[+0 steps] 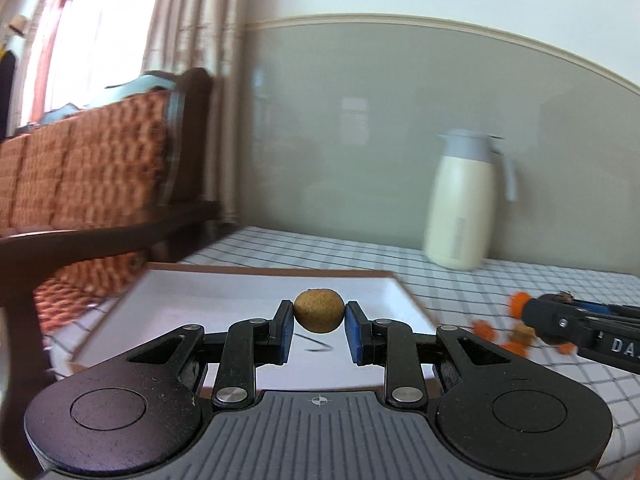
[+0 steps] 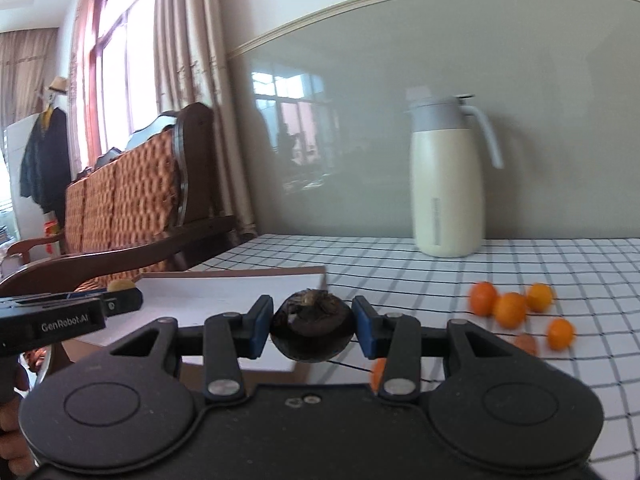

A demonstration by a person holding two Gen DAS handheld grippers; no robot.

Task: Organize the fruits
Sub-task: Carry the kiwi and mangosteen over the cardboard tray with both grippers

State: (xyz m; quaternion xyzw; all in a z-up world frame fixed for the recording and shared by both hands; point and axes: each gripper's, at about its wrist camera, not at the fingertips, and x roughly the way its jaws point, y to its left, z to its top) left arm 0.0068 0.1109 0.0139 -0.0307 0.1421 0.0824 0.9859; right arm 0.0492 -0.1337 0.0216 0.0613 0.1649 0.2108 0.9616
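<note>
Above the white tray (image 1: 224, 292), the left gripper (image 1: 319, 314) clamps a tan fruit (image 1: 319, 311) — the right gripper (image 2: 313, 326) pinches a dark mangosteen (image 2: 312, 330) between its pads.

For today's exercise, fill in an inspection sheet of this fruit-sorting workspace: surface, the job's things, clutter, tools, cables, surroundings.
Surface: checked tablecloth over the table.
Job's things: white tray; small orange fruits loose on the cloth; brown fruit; dark round fruit.
Clutter: cream jug near the wall.
Tools: left tool shut on the brown fruit over the tray; right tool shut on the dark round fruit.
Cables: nothing seen.
Surroundings: wooden sofa, curtains, window.
</note>
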